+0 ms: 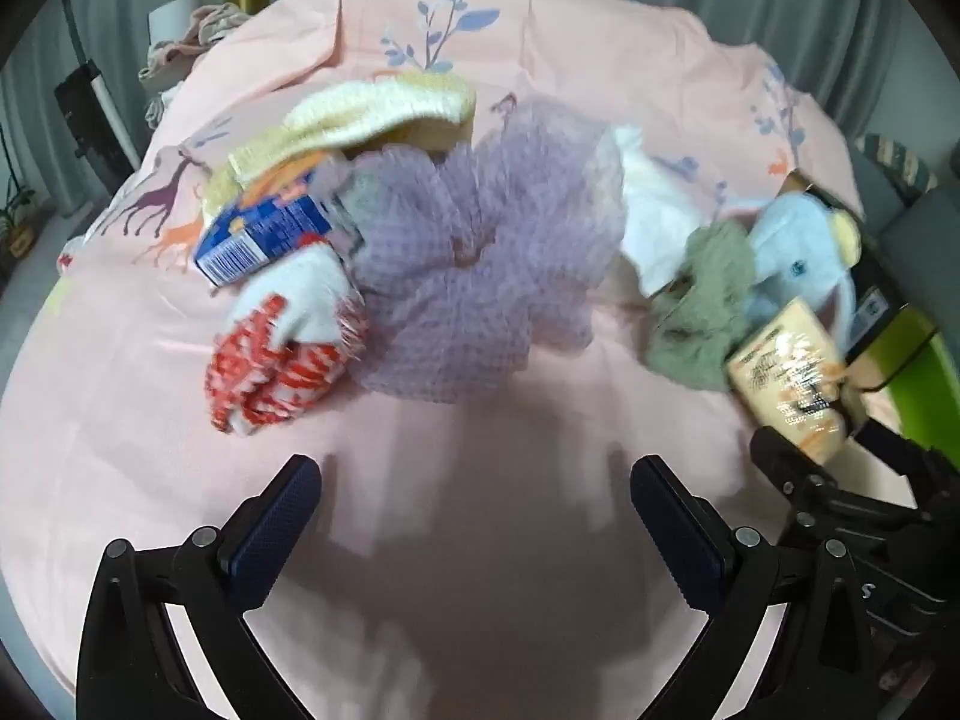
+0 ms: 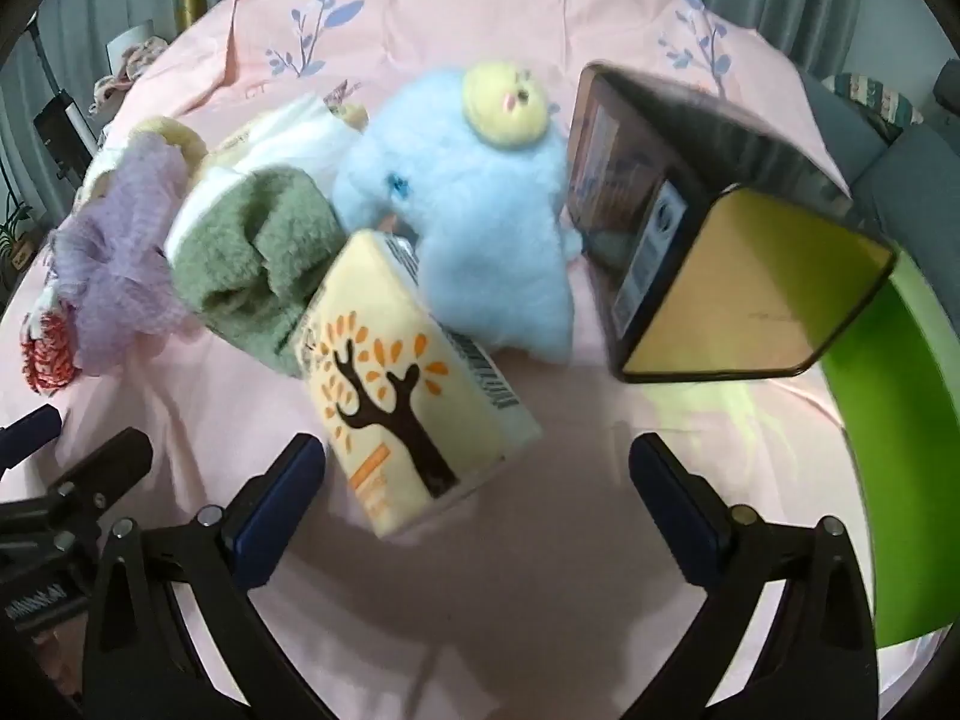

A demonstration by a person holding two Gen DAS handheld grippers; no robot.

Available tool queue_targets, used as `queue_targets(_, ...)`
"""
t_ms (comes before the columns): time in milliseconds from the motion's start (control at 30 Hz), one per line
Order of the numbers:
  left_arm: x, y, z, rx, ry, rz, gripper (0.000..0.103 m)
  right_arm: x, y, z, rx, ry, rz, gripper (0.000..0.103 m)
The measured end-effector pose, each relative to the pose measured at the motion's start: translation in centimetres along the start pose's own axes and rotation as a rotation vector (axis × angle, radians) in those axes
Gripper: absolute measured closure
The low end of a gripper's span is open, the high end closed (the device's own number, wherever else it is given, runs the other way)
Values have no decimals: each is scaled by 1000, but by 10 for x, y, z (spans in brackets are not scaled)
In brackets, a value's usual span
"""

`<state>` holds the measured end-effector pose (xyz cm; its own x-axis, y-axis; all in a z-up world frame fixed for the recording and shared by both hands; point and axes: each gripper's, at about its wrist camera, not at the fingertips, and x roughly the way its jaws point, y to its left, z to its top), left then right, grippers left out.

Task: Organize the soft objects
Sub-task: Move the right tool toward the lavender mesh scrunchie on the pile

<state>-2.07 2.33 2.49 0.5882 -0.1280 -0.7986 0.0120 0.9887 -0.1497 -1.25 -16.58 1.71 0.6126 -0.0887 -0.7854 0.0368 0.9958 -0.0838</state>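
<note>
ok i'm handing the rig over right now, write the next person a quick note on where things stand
Left tongs: open, empty, above bare pink sheet.
Right tongs: open, nothing gripped; the cream tree-print pack lies just ahead of them.
Everything is loose in one pile on the sheet: blue plush toy, green knit cloth, purple mesh puff, red-and-white knit item, cream knit hat, mixed with a blue carton and a dark tin.
Done: nothing looks sorted.
Left: pick out the soft items and group them.
</note>
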Motion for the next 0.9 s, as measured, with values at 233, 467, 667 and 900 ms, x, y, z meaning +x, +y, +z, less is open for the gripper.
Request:
queue_targets(233, -35, 16, 2, -7, -106, -39, 0, -30, -2, 3, 0, -88, -9, 6)
queue_targets(467, -50, 33, 7, -27, -165, -13, 0, -49, 2, 4, 12, -151, 7, 13)
queue_targets(667, -48, 45, 2, -48, -157, 2, 0, -57, 9, 4, 15, -190, 31, 17)
queue_targets(900, -60, 55, 0, -43, -200, 46, 0, -69, 11, 4, 51, -243, 55, 17)
